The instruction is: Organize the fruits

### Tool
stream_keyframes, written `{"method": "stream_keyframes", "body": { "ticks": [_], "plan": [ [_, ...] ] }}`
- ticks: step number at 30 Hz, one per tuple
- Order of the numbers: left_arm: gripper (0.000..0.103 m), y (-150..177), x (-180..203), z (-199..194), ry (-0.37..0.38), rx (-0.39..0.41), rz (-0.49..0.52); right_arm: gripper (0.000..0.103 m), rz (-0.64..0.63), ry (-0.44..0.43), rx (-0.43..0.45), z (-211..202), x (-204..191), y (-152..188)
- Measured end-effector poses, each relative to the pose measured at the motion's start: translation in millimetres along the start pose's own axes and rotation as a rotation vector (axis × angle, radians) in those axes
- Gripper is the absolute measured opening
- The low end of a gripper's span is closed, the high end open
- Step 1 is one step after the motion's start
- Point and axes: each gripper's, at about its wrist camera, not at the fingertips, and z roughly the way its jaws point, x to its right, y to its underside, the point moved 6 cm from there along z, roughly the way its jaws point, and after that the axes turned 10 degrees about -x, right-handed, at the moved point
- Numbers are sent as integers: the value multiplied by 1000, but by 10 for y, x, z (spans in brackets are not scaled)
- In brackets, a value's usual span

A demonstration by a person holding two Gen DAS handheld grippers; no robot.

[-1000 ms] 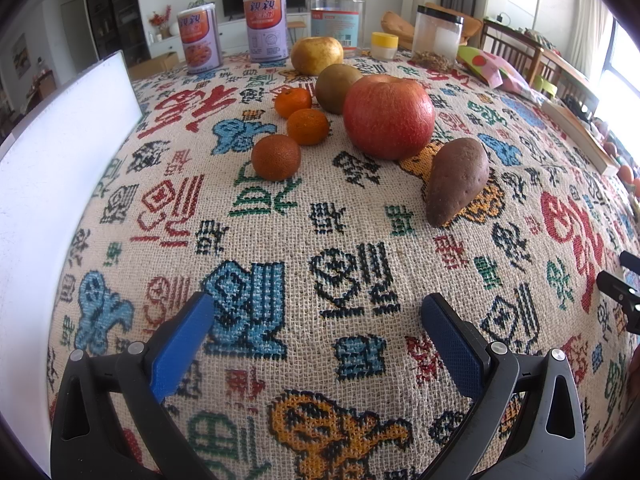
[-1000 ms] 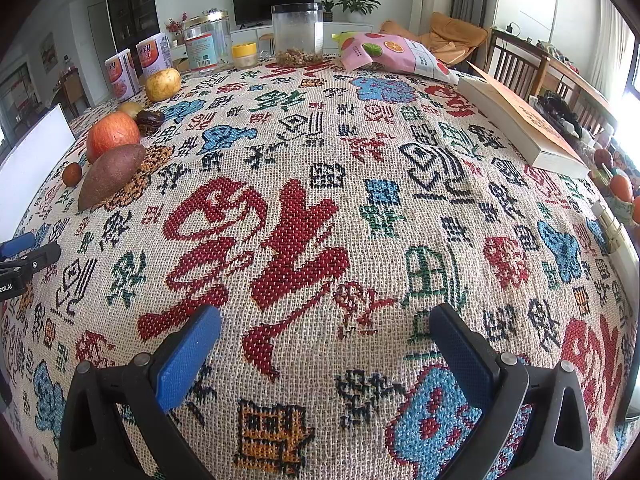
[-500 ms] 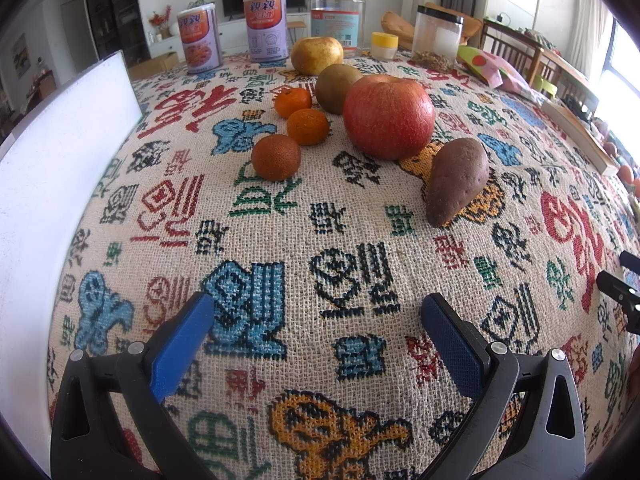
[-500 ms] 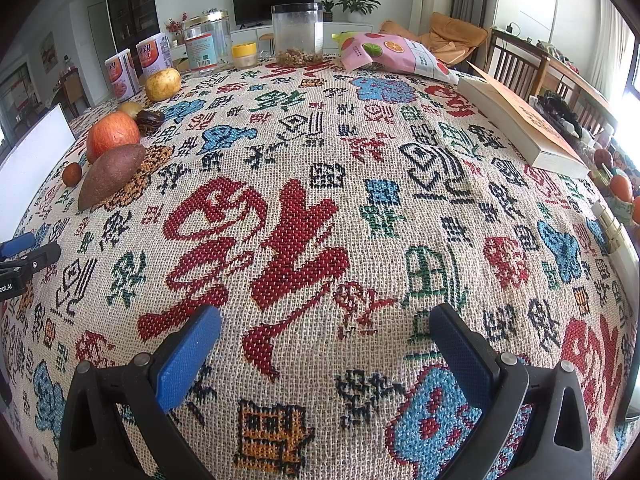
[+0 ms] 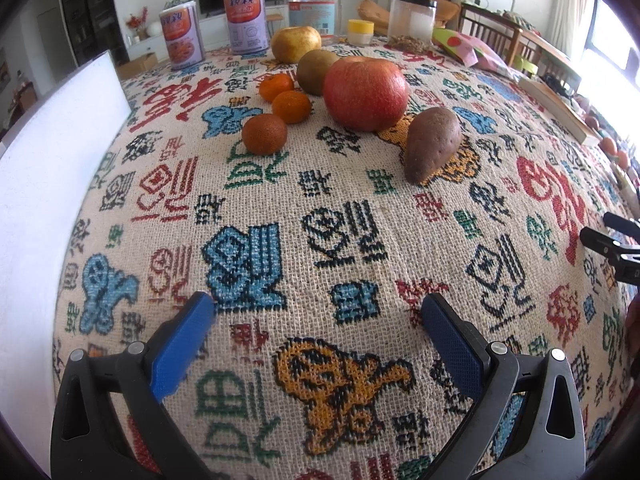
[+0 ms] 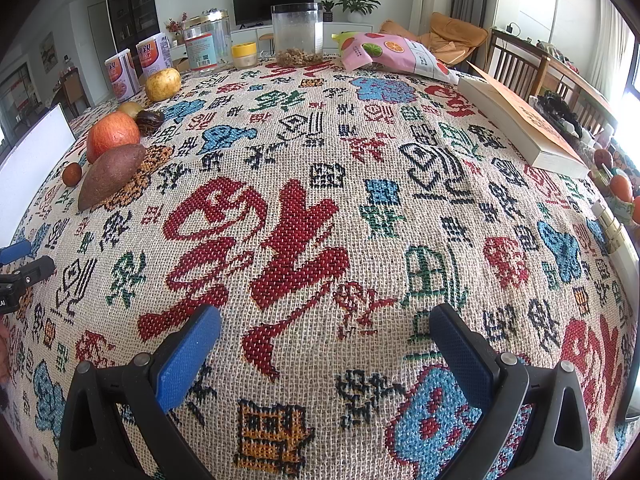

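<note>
1. Presently idle: left gripper low over the tablecloth, blue fingers spread wide, nothing between them.
2. Right gripper likewise spread and empty, over bare cloth well apart from the produce.
3. Fruit bunched at the far left part of the table: big red apple touching or just beside a green-brown fruit; yellow pear-like fruit behind.
4. Three small oranges in a loose line left of the apple; nearest one darker, possibly bruised or a different kind, hard to tell.
5. Sweet potato lying tilted just beside the apple; not a fruit, likely the odd one to separate.
6. White tray or board along the left edge, probably the sorting target.
7. Left tool squarely facing the cluster, hence better placed for a first pick; nothing sorted yet.
</note>
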Motion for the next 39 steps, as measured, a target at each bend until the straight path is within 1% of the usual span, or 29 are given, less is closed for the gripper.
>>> {"method": "stream_keyframes", "body": {
  "ticks": [2, 4, 5, 7, 8, 10, 12, 13, 14, 15, 17, 18, 19, 20, 21, 24, 28, 31, 32, 33, 35, 36, 37, 38, 39],
  "plan": [
    [103, 77, 18, -33, 22, -11, 53, 103, 0, 0, 0, 0, 2, -1],
    [103, 73, 5, -38, 42, -57, 89, 103, 0, 0, 0, 0, 5, -3],
    [102, 33, -23, -36, 34, -76, 88, 103, 0, 0, 0, -1, 4, -3],
    [102, -128, -142, -53, 5, -67, 32, 103, 0, 0, 0, -2, 13, -7],
    [102, -243, -208, -65, 13, -47, -7, 103, 0, 0, 0, -1, 9, -5],
    [101, -500, -310, -47, 64, -8, -76, 103, 0, 0, 0, -2, 13, -7],
    [101, -745, -379, 52, 76, 5, -113, 103, 0, 0, 0, -1, 11, -6],
    [98, -845, -406, 119, 61, 6, -117, 103, 0, 0, 0, -1, 13, -7],
    [89, -930, -423, 185, 42, 7, -116, 103, 0, 0, 0, -1, 4, -3],
    [77, -994, -428, 247, 29, 5, -110, 103, 0, 0, 0, -1, 4, -3],
    [68, -1071, -429, 357, 23, -7, -96, 103, 0, 0, 0, 0, 4, -2],
    [61, -1090, -425, 391, 21, -5, -89, 103, 0, 0, 0, 0, 4, -2],
    [55, -1098, -427, 409, 16, 2, -81, 103, 0, 0, 0, 0, 5, -2],
    [36, -1099, -424, 405, 9, 16, -70, 103, 0, 0, 0, 0, 4, -2],
    [31, -1095, -418, 385, 13, 33, -58, 103, 0, 0, 0, 1, 5, -2],
    [30, -1011, -431, 248, 35, 93, -70, 103, 0, 0, 0, 1, 5, -1],
    [30, -692, -486, 42, 61, 90, -125, 103, 0, 1, 0, 1, 8, -2],
    [30, -388, -501, -147, 73, 82, -139, 103, 8, 2, -10, -4, -8, -6],
    [30, -297, -491, -207, 73, 86, -138, 102, 32, -13, -33, -12, -28, -27],
    [30, -209, -485, -261, 76, 89, -138, 97, 63, -77, -44, -56, -111, -65],
    [30, -49, -464, -351, 82, 92, -147, 92, 90, -280, -55, -154, -448, -241],
    [30, 16, -458, -389, 89, 93, -156, 92, 92, -352, -67, -181, -668, -362],
    [30, 81, -452, -428, 102, 94, -166, 92, 92, -407, -77, -185, -887, -491],
    [30, 133, -449, -466, 116, 96, -177, 89, 94, -447, -76, -167, -1084, -640],
    [30, 183, -453, -505, 126, 97, -188, 83, 101, -453, -65, -129, -1258, -794]
  ]
}}
